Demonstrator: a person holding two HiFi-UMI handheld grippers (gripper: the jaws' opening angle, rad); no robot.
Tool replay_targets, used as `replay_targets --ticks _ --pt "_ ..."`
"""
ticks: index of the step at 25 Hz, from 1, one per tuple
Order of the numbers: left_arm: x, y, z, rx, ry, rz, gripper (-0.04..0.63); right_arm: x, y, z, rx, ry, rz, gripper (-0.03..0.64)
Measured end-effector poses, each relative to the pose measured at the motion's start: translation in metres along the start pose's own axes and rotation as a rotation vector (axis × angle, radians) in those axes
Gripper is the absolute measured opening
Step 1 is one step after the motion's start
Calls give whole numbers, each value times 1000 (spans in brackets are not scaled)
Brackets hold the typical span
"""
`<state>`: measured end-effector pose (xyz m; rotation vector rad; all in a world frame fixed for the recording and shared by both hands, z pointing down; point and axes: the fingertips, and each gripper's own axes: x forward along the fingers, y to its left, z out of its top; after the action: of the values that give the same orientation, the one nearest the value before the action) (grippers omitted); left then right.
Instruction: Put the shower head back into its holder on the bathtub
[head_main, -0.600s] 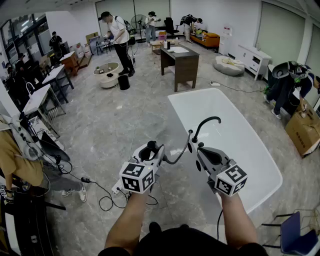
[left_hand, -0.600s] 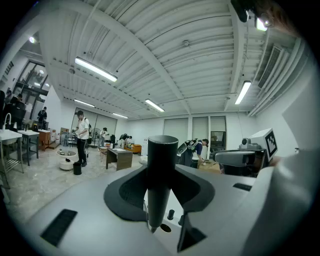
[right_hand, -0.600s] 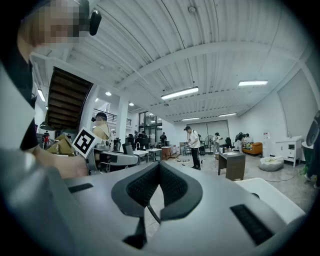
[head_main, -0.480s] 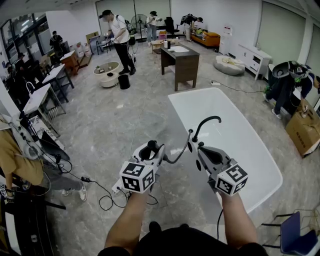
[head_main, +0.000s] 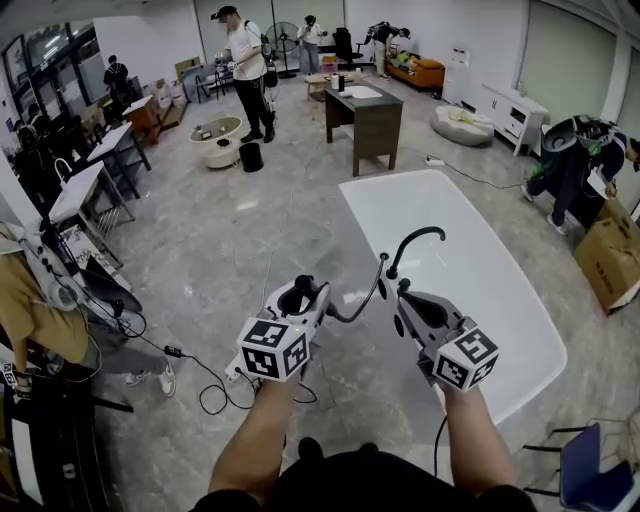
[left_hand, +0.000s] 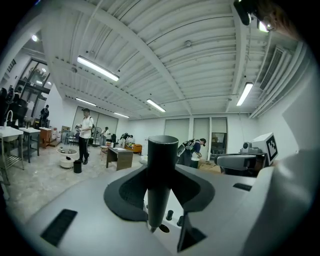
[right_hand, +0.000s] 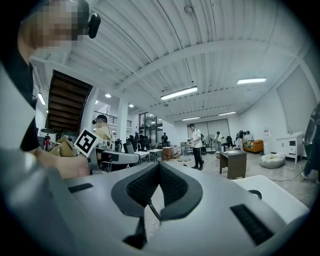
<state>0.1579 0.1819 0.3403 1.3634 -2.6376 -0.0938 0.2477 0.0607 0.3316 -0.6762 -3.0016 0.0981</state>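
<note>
1. Left tongs (head_main: 300, 297) are clamped on the black shower head (left_hand: 161, 170), upright over the floor just beside the tub (head_main: 500, 300).
2. Its hose (head_main: 362, 305) loops toward the faucet (head_main: 408, 243).
3. Right tongs (head_main: 408, 300) are pressed together near the faucet with nothing between them.
</note>
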Motion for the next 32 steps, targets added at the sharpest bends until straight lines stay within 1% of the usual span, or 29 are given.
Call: replay_targets --ticks 5,8,14,18,24,28,32 --pt "3 -6 1 6 1 6 147 -14 -5 -2 44 -29 28 17" --pt "3 -9 -2 10 4 12 147 -22 -8 -10 63 -25 24 17" --pt "1 -31 -8 7 2 35 147 -54 -17 -21 93 -12 48 17" --pt "3 -41 -14 2 3 34 147 -61 -23 -32 136 6 45 17" --pt "18 -38 -19 -16 9 22 146 -51 -29 -40 154 36 55 17" --pt "29 -20 -18 -22 14 15 147 -30 -35 -40 161 40 55 17" --pt "49 2 -7 -17 16 4 147 2 -48 -35 166 40 57 17"
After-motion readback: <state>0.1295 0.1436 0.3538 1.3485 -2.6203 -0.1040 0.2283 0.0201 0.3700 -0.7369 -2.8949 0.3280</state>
